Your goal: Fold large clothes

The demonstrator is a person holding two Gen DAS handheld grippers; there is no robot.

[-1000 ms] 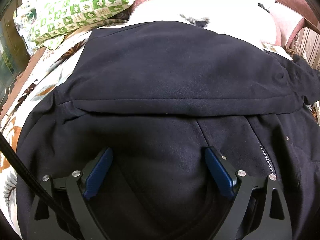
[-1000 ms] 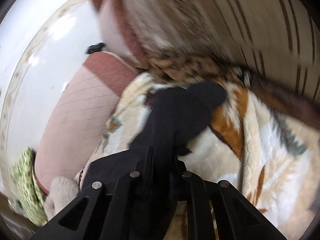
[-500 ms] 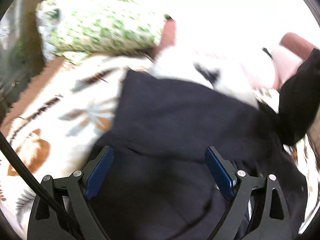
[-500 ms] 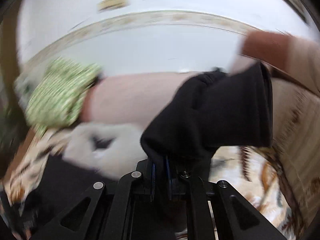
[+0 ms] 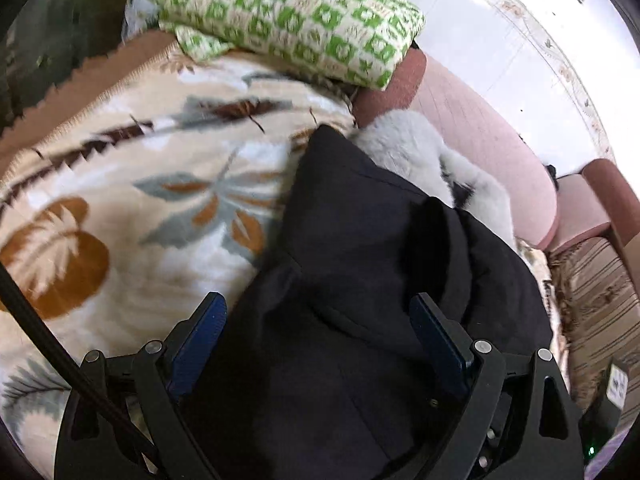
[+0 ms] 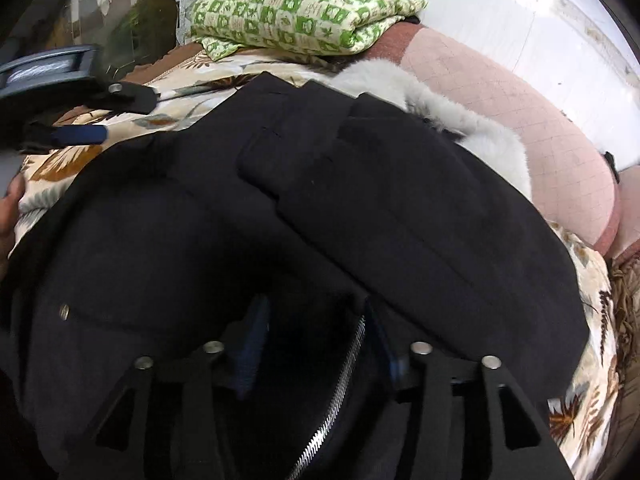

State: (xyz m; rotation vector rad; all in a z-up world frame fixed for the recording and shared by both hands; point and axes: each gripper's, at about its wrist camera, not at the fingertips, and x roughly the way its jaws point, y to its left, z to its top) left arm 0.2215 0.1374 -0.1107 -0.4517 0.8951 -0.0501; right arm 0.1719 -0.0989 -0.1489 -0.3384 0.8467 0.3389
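Sleeve down! Half a second ago pinched tight in the right gripper and swinging through the air; now lying flat, slantwise across the chest of the black jacket, cuff end up towards the grey furry throw. Right jaws parted to a moderate gap, blue pads showing either side of the zipper, nothing between them but the jacket front underneath. Looks like a clean release.

Left gripper spread wide, empty, hovering low over the near part of the jacket, no cloth caught in it. Has swung leftward too: far more of the floral blanket in its view than a second ago, left edge of the jacket now running right up the middle of the frame.

Jacket itself spread on the blanket, in front of the pink sofa back, with the green checked cloth bundled beyond it.

So, for the fold: one sleeve tucked in, by the look of it. Probably next, the left-hand side of the jacket brought over to match, then the body doubled. Thick, heavy cloth, likely to stay put once laid, though that sleeve sits a little crooked and may want straightening.
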